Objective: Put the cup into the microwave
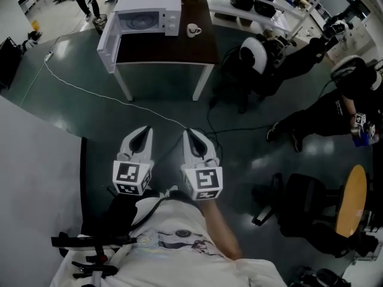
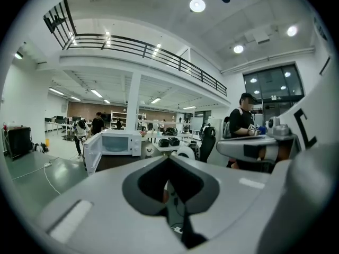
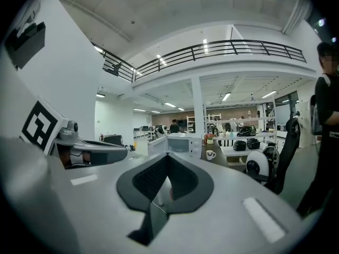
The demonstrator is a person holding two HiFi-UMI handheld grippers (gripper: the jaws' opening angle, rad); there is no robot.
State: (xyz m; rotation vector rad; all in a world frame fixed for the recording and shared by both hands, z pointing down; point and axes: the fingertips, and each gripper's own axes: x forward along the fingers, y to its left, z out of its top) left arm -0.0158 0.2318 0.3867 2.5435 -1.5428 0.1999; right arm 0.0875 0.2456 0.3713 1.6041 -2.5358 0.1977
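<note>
A white microwave (image 1: 149,14) stands on a dark table (image 1: 173,52) far ahead, its door (image 1: 108,43) swung open to the left. A white cup (image 1: 192,30) sits on the table just right of the microwave. My left gripper (image 1: 143,133) and right gripper (image 1: 190,134) are side by side well short of the table, above the floor, both shut with nothing in them. In the right gripper view, the microwave (image 3: 183,143) and cup (image 3: 211,154) are small beyond the closed jaws (image 3: 168,157). The left gripper view shows the microwave (image 2: 117,142) past its jaws (image 2: 168,160).
A white cable (image 1: 90,91) runs over the floor left of the table. Black office chairs (image 1: 257,58) and seated people (image 1: 335,109) fill the right side. A round yellow stool (image 1: 350,199) stands near right. White shelving (image 1: 251,11) lies behind the table.
</note>
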